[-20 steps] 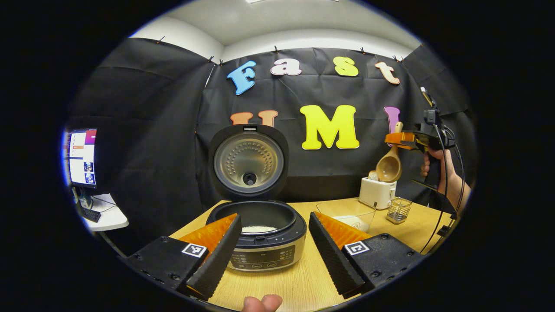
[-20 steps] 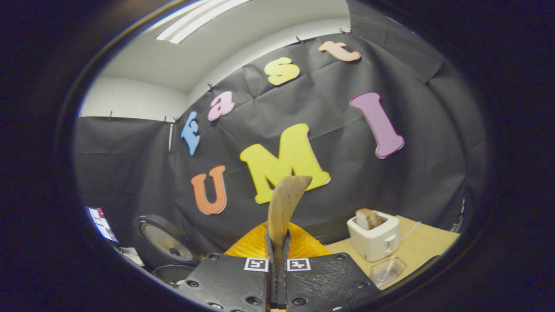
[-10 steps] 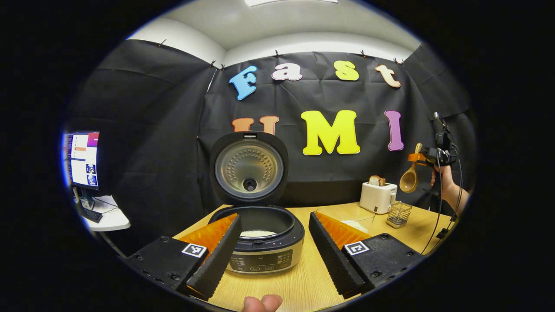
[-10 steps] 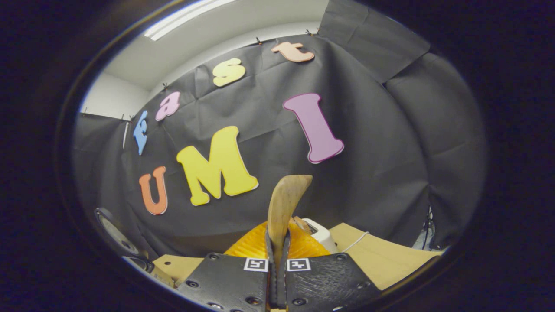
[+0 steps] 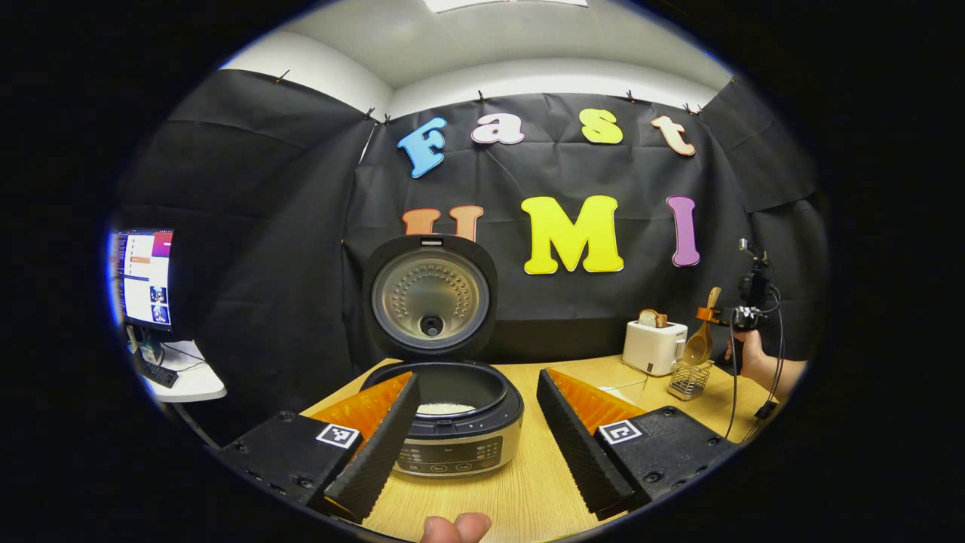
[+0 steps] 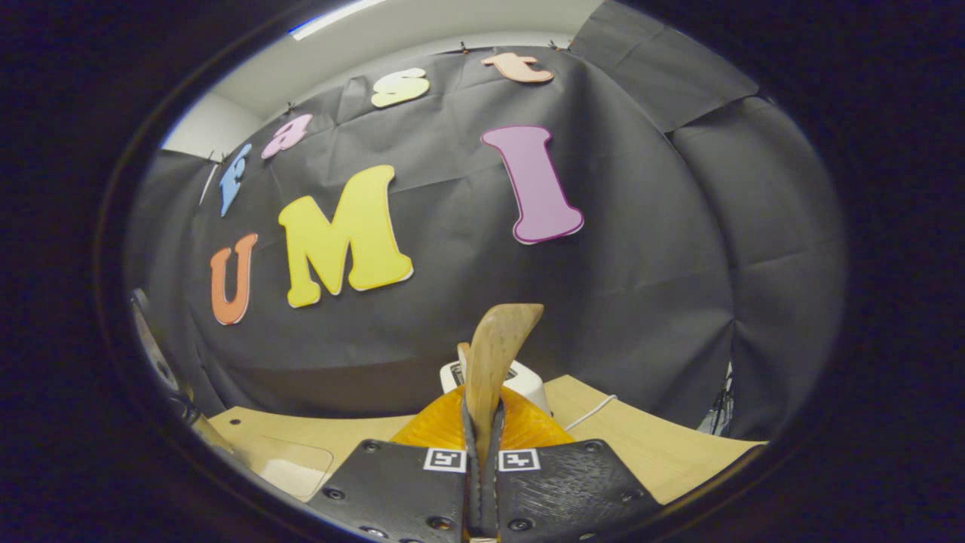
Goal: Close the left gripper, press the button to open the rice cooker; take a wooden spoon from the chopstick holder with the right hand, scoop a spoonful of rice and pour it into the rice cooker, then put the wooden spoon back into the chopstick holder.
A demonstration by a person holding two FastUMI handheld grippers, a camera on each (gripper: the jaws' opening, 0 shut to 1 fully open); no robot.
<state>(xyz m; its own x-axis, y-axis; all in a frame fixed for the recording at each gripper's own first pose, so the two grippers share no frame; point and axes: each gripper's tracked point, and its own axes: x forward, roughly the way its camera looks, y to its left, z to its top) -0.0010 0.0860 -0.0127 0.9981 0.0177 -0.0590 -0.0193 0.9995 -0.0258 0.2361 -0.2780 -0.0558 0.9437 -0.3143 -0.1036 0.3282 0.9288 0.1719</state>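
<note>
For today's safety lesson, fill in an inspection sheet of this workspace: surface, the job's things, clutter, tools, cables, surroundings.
Surface: wooden table, bare in front of the cooker.
Job's things: rice cooker with lid up, white rice inside; wooden spoon bowl down at the wire chopstick holder; clear rice container beside the cooker.
Clutter: white toaster with bread in it.
Tools: left tool open, holding nothing; right tool shut on the spoon's handle.
Cables: black cable hanging from the right tool; white cord on the table behind the toaster.
Surroundings: black cloth wall; monitor on a side desk.
</note>
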